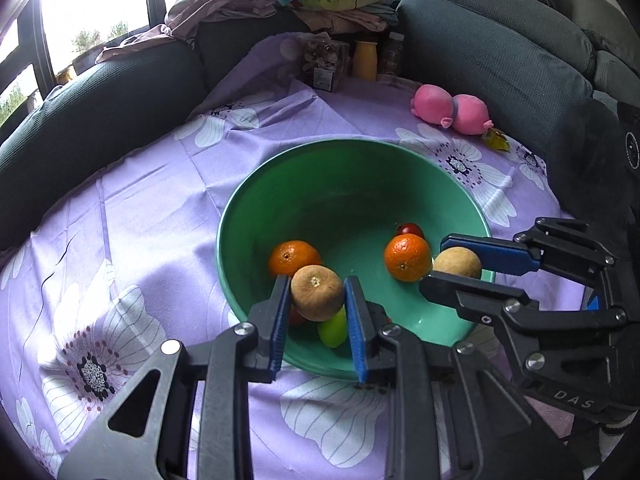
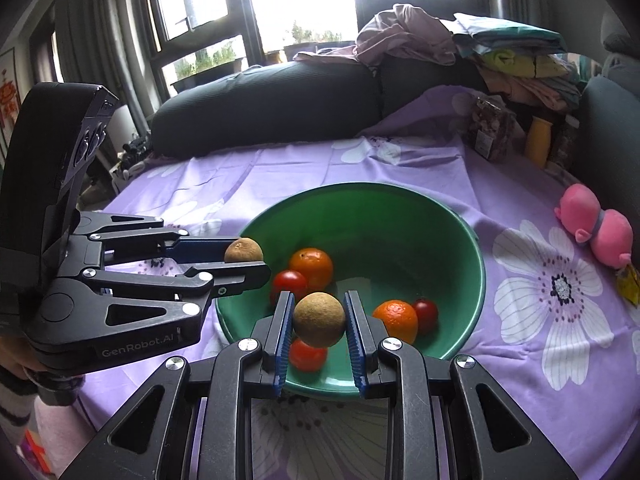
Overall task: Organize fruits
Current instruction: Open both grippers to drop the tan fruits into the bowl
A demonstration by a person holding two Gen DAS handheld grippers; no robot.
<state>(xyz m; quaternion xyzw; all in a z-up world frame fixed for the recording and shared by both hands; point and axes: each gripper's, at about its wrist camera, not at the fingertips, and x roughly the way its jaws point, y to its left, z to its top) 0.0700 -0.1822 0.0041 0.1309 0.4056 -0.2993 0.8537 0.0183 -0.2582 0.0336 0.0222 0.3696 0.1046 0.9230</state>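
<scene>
Bowl (image 1: 240,216) holds oranges (image 1: 407,257), tomatoes (image 2: 289,285); left gripper (image 1: 318,294) and right gripper (image 2: 319,319) each clamp a kiwi (image 1: 317,293), undeposited.

bowl (image 1: 280,184): green | tablecloth (image 1: 160,208): lilac, white flowers | plush toy (image 1: 452,110): pink

green fruit (image 1: 333,328): partly hidden behind the brown fruit (image 1: 318,298) and a blue finger pad; kind unclear
red fruit (image 1: 296,317): only a sliver shows beside the left fingers (image 1: 280,312)
jar contents (image 1: 324,62): too blurred to tell
person's sleeve (image 2: 14,404): cut off by the picture's edge
yellow wrapper (image 2: 629,280): print unreadable
</scene>
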